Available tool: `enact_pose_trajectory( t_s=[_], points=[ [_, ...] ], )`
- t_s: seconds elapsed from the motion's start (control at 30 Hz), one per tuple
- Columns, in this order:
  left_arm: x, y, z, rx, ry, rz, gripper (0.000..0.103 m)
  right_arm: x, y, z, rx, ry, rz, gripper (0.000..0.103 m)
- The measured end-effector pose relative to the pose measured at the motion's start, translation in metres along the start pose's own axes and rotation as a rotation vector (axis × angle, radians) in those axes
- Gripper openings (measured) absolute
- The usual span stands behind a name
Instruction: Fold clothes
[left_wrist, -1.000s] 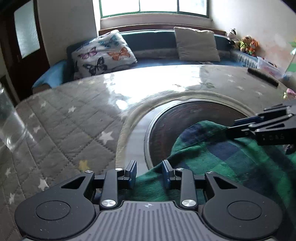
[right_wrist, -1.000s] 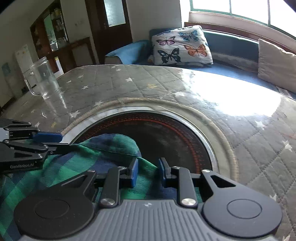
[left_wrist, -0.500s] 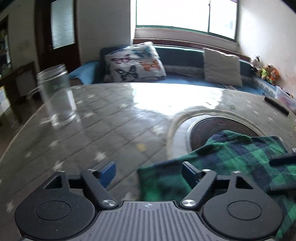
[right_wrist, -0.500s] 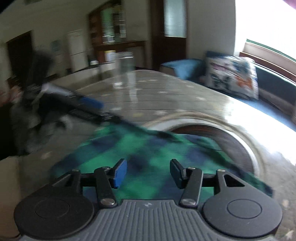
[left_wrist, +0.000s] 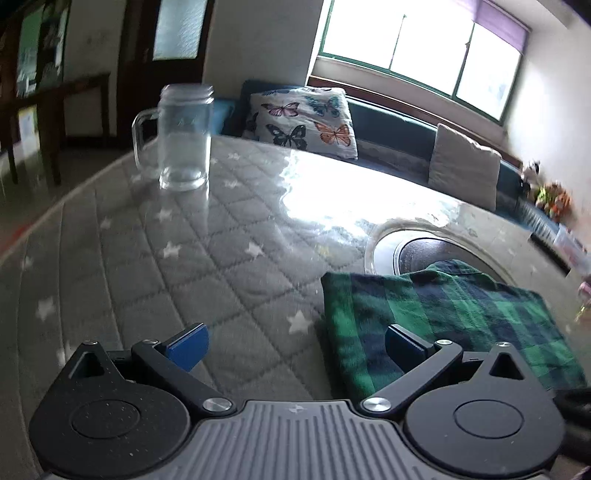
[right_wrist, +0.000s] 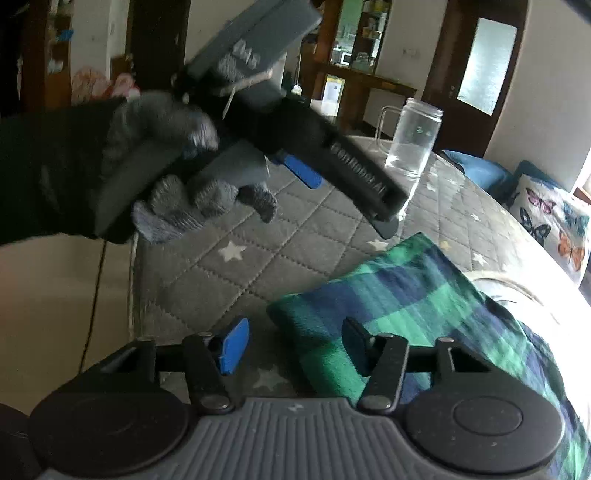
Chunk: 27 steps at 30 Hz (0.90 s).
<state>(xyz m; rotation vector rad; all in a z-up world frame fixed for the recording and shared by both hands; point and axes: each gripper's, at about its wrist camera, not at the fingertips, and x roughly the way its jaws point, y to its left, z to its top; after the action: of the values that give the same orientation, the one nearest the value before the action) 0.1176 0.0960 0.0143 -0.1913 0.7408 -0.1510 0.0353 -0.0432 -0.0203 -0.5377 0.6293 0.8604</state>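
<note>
A green and navy plaid garment (left_wrist: 439, 317) lies folded on the grey quilted table cover (left_wrist: 207, 258), partly over a round dark inset. My left gripper (left_wrist: 295, 345) is open above the table, its right finger over the garment's near left edge, nothing held. In the right wrist view the same garment (right_wrist: 413, 295) lies ahead; my right gripper (right_wrist: 295, 345) is open over its near corner and empty. The left gripper (right_wrist: 354, 192) shows there too, held by a gloved hand (right_wrist: 173, 192) above the table.
A clear glass mug (left_wrist: 183, 136) stands at the far left of the table, seen also as the mug (right_wrist: 413, 140). A butterfly cushion (left_wrist: 303, 122) and a beige pillow (left_wrist: 463, 171) sit on the bench under the window. The round dark inset (left_wrist: 417, 254) lies beyond the garment.
Both grippers let go of the garment, opened wide and pulled back toward the near table edge. The garment now lies flat and folded. The left gripper rose and swung left.
</note>
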Motion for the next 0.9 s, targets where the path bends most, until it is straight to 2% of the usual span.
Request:
enact_pose_trajectory(
  t_s=[0.13,0.17,0.27,0.4,0.57,0.77,0.87,0.9],
  points=[
    [0.000,0.003,-0.004,-0.080,0.028,-0.053,0.103,0.008,0.010,-0.001,-0.038,0.007,-0.066,0.043],
    [0.000,0.004,-0.005,-0.101,0.035,-0.067,0.103,0.009,0.010,-0.002,-0.033,0.008,-0.070,0.033],
    [0.000,0.006,-0.008,-0.161,0.055,-0.107,0.103,0.005,0.006,-0.001,0.004,-0.003,-0.073,0.017],
    [0.000,0.009,-0.011,-0.241,0.083,-0.160,0.103,-0.016,-0.010,0.004,0.117,-0.067,-0.064,0.011],
    [0.007,0.003,-0.012,-0.322,0.123,-0.231,0.101,-0.039,-0.036,0.006,0.253,-0.134,-0.043,0.010],
    [0.022,-0.005,-0.015,-0.413,0.186,-0.312,0.082,-0.059,-0.049,-0.002,0.312,-0.186,-0.028,0.009],
    [0.031,-0.005,-0.019,-0.454,0.214,-0.338,0.064,-0.062,-0.047,-0.007,0.311,-0.187,-0.013,0.009],
    [0.032,-0.005,-0.020,-0.462,0.215,-0.341,0.045,-0.061,-0.047,-0.007,0.310,-0.184,-0.008,0.009]
  ],
)
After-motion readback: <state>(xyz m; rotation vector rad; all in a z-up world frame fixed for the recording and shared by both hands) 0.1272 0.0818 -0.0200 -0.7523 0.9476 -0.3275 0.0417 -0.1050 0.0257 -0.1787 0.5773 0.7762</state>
